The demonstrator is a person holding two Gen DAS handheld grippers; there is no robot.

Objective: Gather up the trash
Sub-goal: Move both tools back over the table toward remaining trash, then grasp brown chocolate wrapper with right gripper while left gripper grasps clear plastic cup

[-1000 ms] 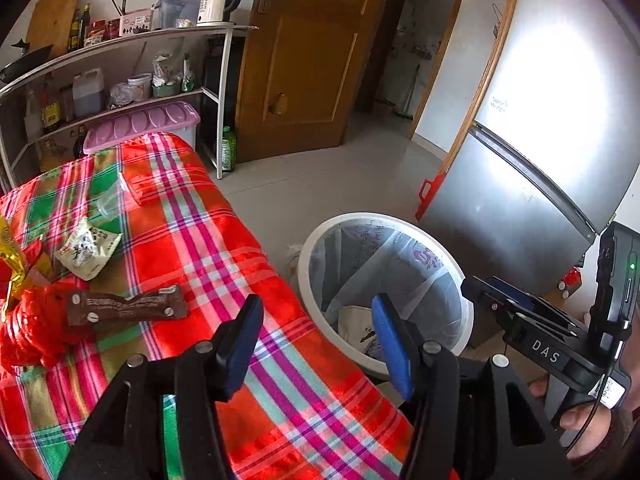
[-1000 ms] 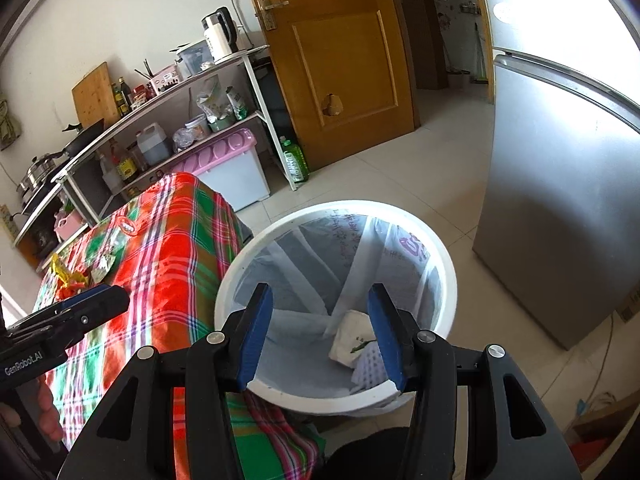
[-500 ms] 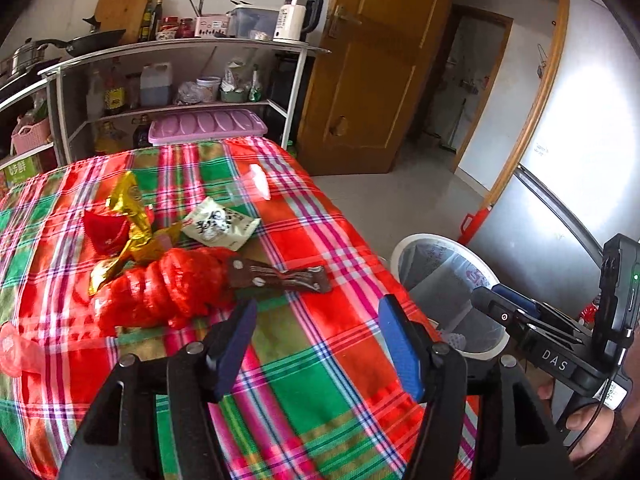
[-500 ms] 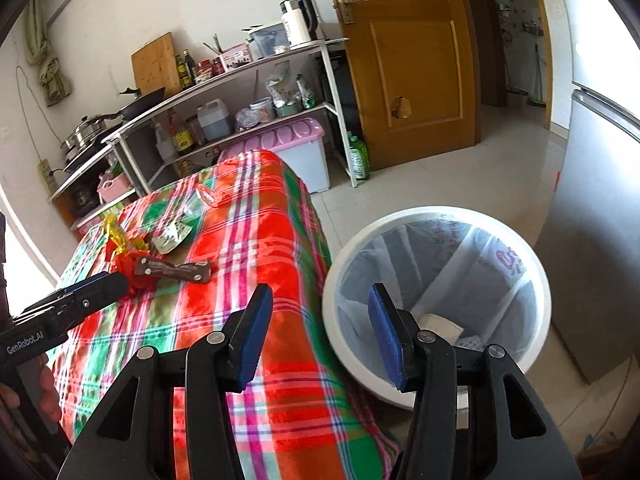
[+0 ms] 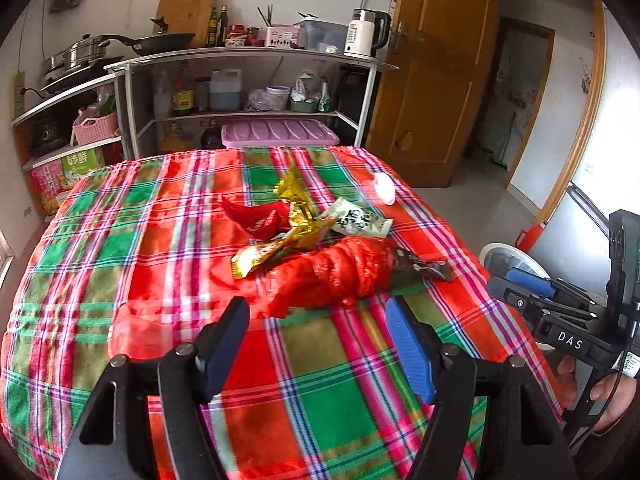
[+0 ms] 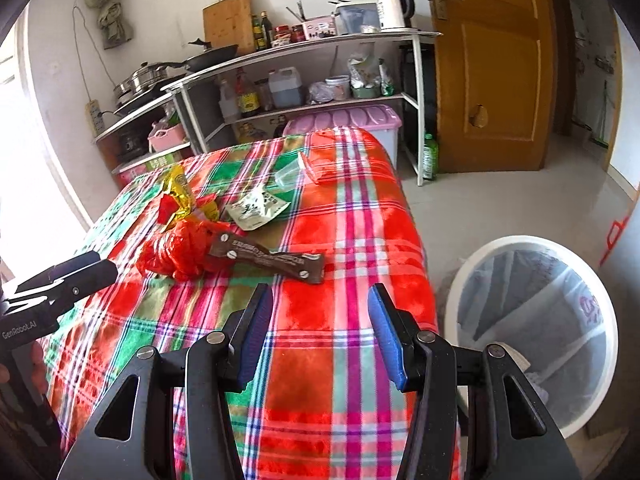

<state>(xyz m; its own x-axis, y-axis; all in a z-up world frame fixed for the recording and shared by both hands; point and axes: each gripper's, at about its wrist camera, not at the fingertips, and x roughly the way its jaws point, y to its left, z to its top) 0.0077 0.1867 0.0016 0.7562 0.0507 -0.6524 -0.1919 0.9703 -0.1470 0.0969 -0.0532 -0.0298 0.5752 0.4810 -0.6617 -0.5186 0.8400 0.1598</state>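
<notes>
Both cameras have swung away from the white bin since a second ago: then each looked down into its lined mouth, now each faces the plaid-covered counter and the litter on it. In that time the left hand-held gripper has spread wider, and its jaws are opening at this moment with nothing between them, only cloth beyond. The right hand-held gripper has its jaws apart and empty, at the same gap as before.

Trash lies in a loose cluster near the middle of the counter. A crumpled red plastic bag is closest to the left gripper, just ahead of its fingers. A brown wrapper sticks out from under the bag toward the bin side. Behind them sit a gold foil wrapper, a smaller red wrapper and a white-and-green packet. A clear plastic cup lies on its side farther back. The bin stands on the floor beside the counter's right edge.
</notes>
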